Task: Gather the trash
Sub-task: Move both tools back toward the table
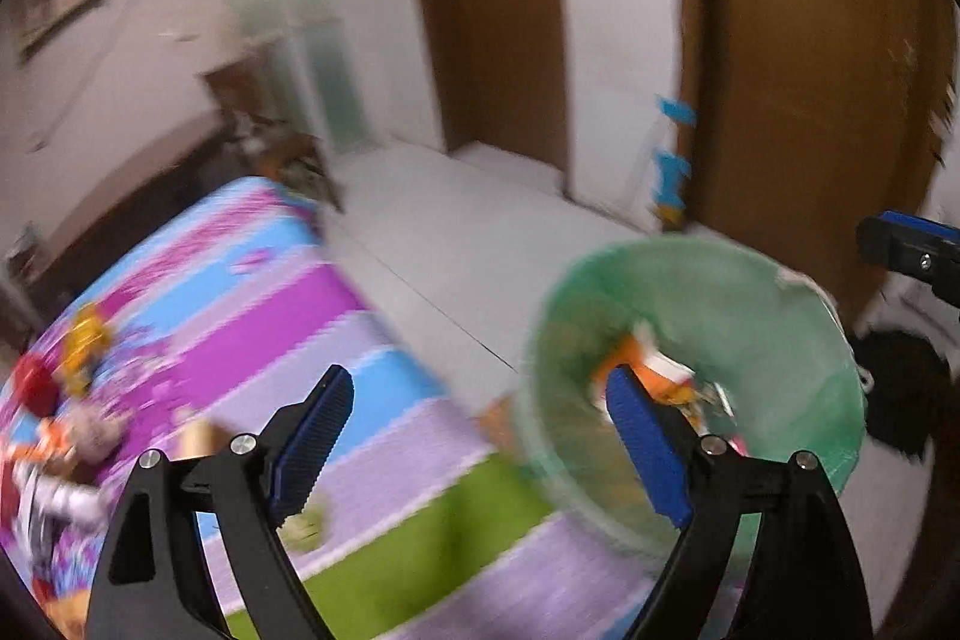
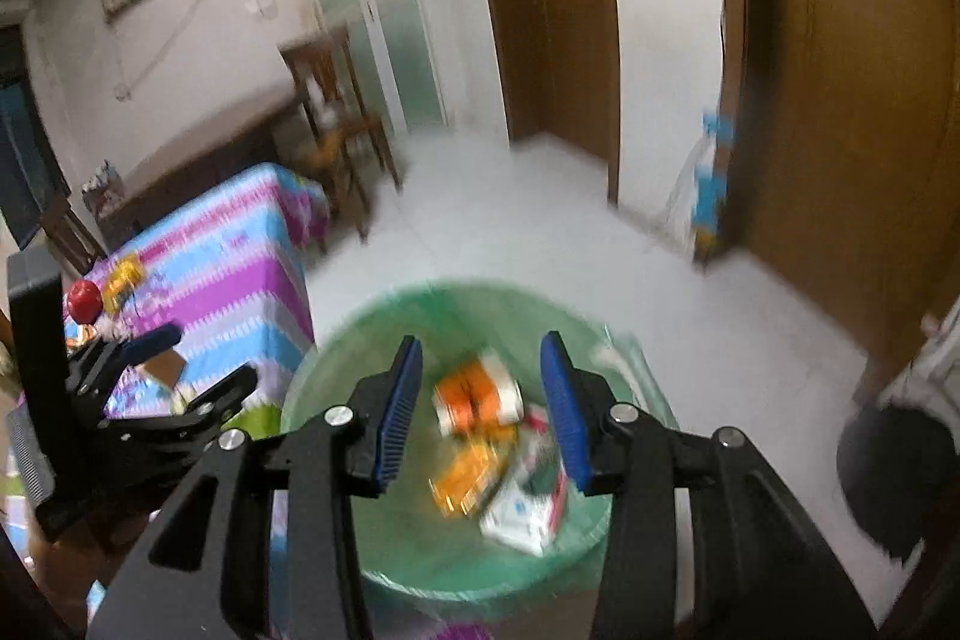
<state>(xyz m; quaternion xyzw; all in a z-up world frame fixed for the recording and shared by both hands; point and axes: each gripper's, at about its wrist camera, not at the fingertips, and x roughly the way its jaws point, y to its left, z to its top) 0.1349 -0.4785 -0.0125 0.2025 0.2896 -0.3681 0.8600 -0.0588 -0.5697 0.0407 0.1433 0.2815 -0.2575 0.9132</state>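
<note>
Right tool, jaws partly apart and empty, hangs over green-lined bin; left tool wide, empty. Wrappers inside: light, crumpling; pinch an edge.

tbl w/ striped cloth | red ball, yellow toy | floor: green bin

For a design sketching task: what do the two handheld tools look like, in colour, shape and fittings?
Both match. The left tool and right tool have black angular linkage arms with cut-out openings, joined by round silver pins. Each finger ends in a flat blue ribbed pad. No cables, markings or sleeves show.
</note>
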